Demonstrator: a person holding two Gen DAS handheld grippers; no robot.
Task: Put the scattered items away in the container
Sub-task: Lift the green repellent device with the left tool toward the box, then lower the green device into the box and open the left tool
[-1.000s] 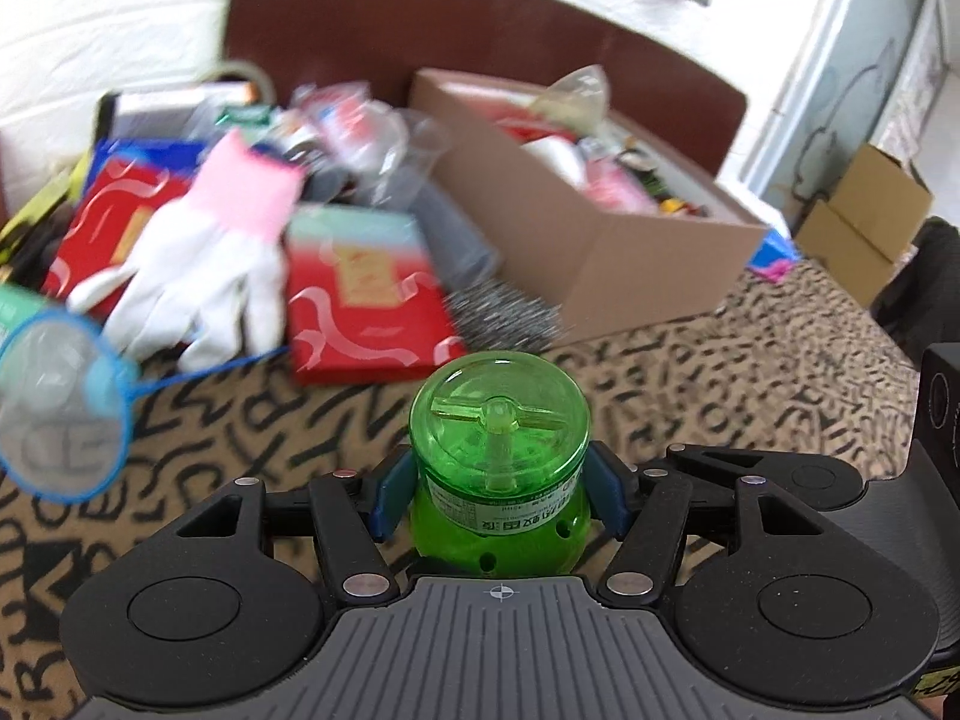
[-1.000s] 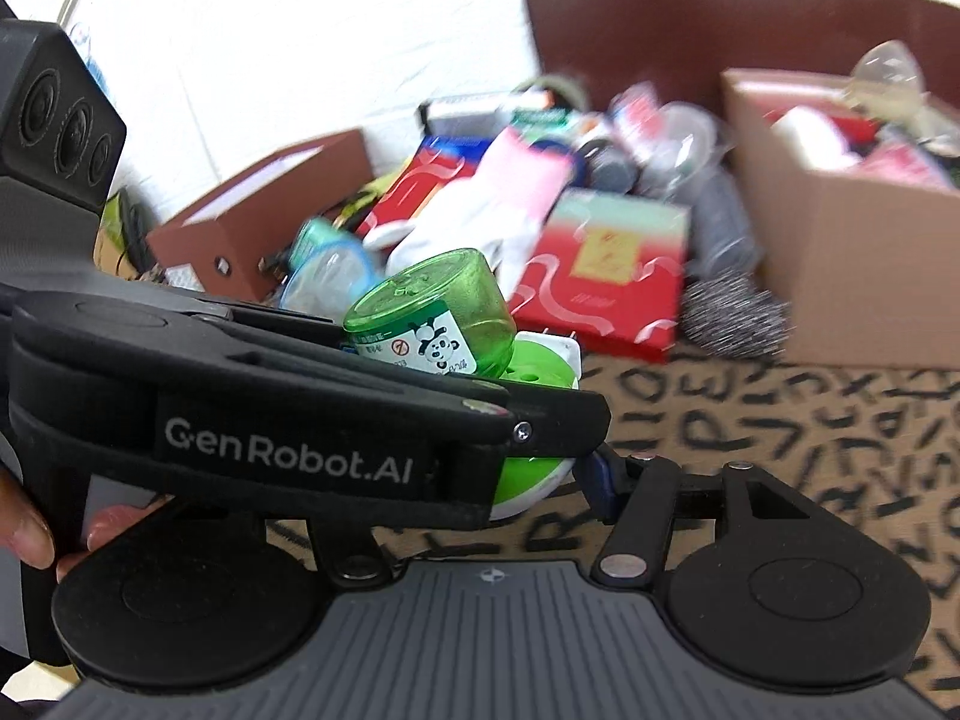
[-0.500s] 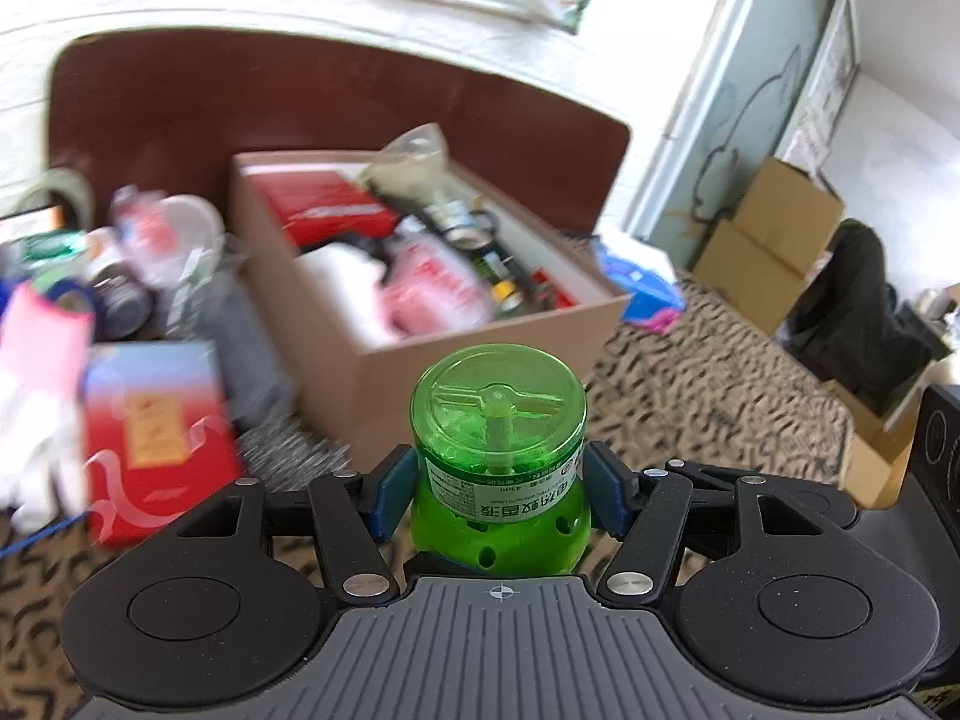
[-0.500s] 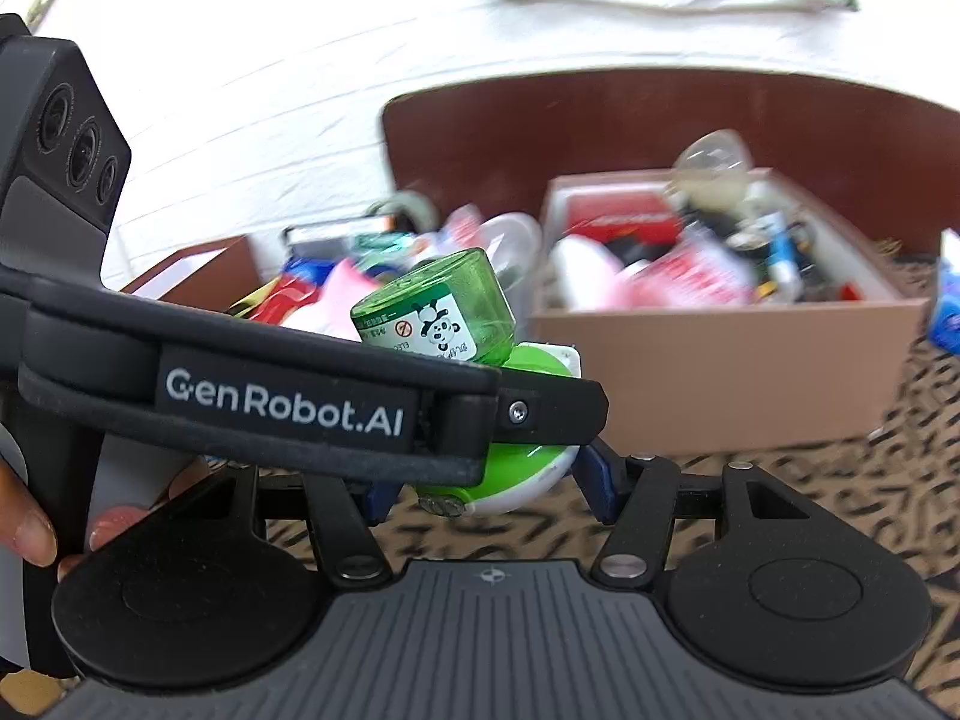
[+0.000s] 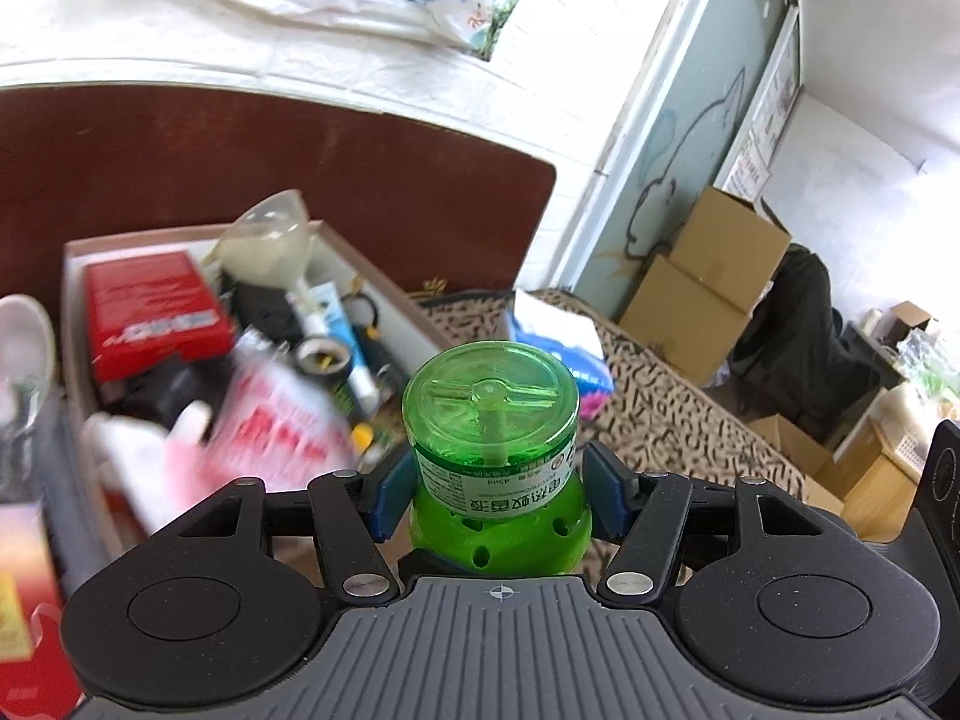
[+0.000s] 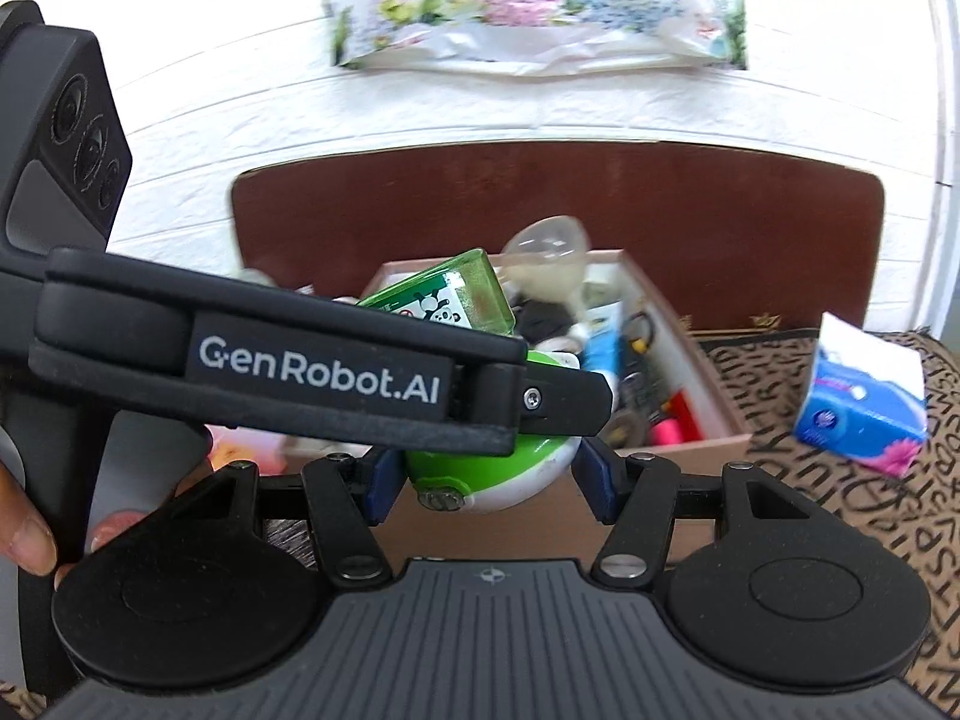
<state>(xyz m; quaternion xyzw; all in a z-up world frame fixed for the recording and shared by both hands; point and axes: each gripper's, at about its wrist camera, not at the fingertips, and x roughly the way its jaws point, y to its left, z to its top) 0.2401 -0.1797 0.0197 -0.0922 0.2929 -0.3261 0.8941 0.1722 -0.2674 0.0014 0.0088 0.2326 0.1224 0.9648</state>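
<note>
Your left gripper (image 5: 497,495) is closed on the green bottle (image 5: 491,414): both blue pads (image 5: 603,492) press against its perforated lower body, and the clear green cap stands upright above the fingertips. Your right gripper (image 6: 489,483) grips the same item lower down, at its green-and-white base (image 6: 510,474), with a pad on either side; from this view the bottle leans away and to the left, partly hidden by the left gripper's black body crossing in front. Fingers of your hand (image 6: 27,531) show at the left edge, wrapped round that handle.

The cardboard box (image 5: 384,294) lies ahead of your left fingers and to their left, already crowded with a red packet (image 5: 150,312), a clear funnel (image 5: 270,240) and small tubes. From the right gripper, the box (image 6: 678,330) sits directly beyond the fingertips. A blue tissue pack (image 6: 858,402) rests on the patterned cloth (image 6: 936,498) well right of the fingers.
</note>
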